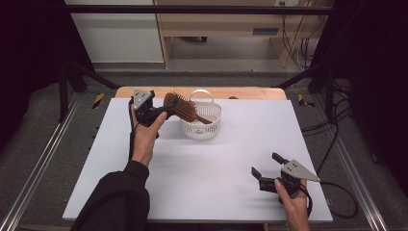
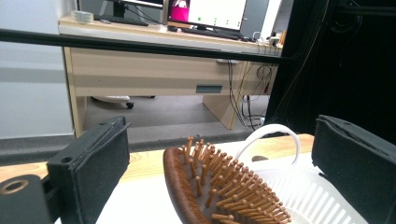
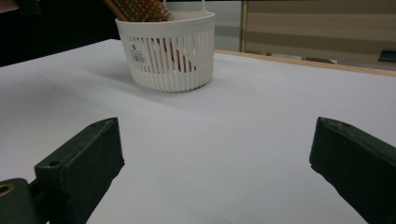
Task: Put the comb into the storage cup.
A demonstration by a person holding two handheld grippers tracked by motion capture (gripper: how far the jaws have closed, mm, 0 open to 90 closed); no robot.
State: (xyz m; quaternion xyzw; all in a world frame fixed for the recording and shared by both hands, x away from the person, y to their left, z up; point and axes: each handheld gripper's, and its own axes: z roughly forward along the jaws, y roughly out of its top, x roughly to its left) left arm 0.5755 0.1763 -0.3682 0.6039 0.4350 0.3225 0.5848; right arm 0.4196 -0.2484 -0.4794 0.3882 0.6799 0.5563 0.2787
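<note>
Left gripper (image 1: 169,109): I'm seeing its jaws spread wide around the hairbrush (image 1: 183,107) head.
Hairbrush axis: it is leaning, handle down in the white basket (image 1: 211,129), head up-left over the rim.
Left gripper view: bristles (image 2: 224,184) are facing up.
Right gripper (image 1: 265,164): gaping wide, holding nothing, over bare table (image 1: 202,173) near the front edge.

On my tabletop (image 1: 202,163) I count one wooden hairbrush (image 1: 185,108) and one white slotted basket (image 1: 201,126), the basket carrying a single loop handle (image 1: 201,93). I count two hand-held grippers: one left hand-held gripper (image 1: 169,110) and one right hand-held gripper (image 1: 266,163), each with two black jaws. Two hands hold them, one apiece. Behind the tabletop I count one wooden desk (image 2: 154,70) bearing one lit monitor (image 2: 208,11).
</note>
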